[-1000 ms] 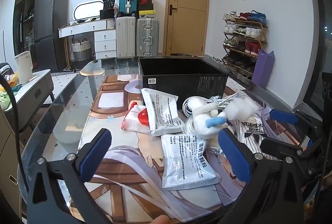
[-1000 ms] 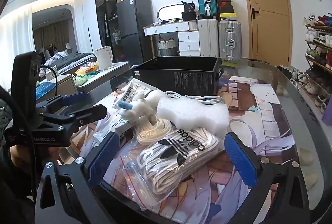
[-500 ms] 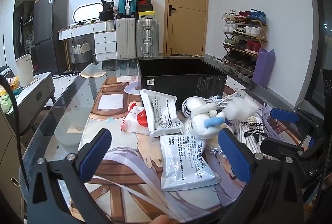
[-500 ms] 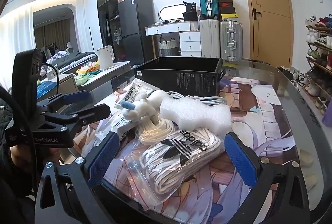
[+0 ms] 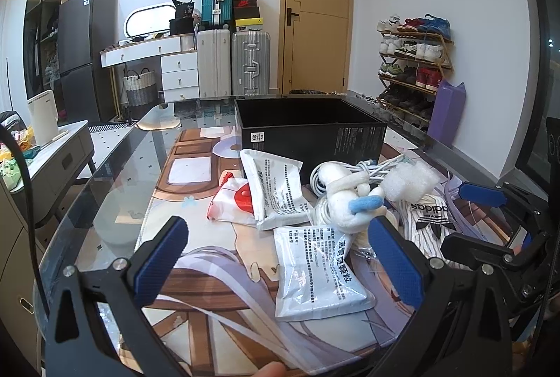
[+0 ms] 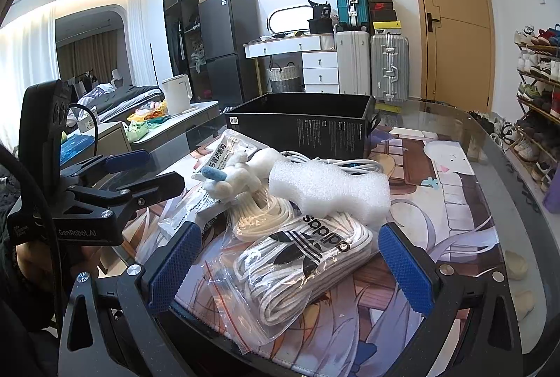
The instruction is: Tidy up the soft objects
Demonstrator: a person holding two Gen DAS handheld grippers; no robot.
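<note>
Soft items lie piled on the printed mat. A white foam block [image 6: 329, 191] rests on a clear bag of white laces [image 6: 301, 258] marked adidas, beside a white plush toy [image 6: 231, 181] with a blue part and a coil of white cord [image 6: 259, 216]. My right gripper [image 6: 290, 268] is open just in front of the lace bag, low over the table edge. My left gripper [image 5: 278, 263] is open above a white printed pouch [image 5: 315, 268]. A second pouch [image 5: 276, 191] and a red-and-white packet [image 5: 234, 202] lie beyond it. Behind the pile stands an open black box [image 5: 308, 128].
The glass table [image 5: 115, 188] has bare room to the left of the mat. A coiled white cable [image 5: 350, 167] lies against the black box. Off the table are a shoe rack [image 5: 413, 62], suitcases [image 5: 231, 62] and a side cabinet [image 5: 52, 156] with a kettle.
Almost nothing has changed: both views shift only very slightly, the pile has not moved, and both grippers stay open.
</note>
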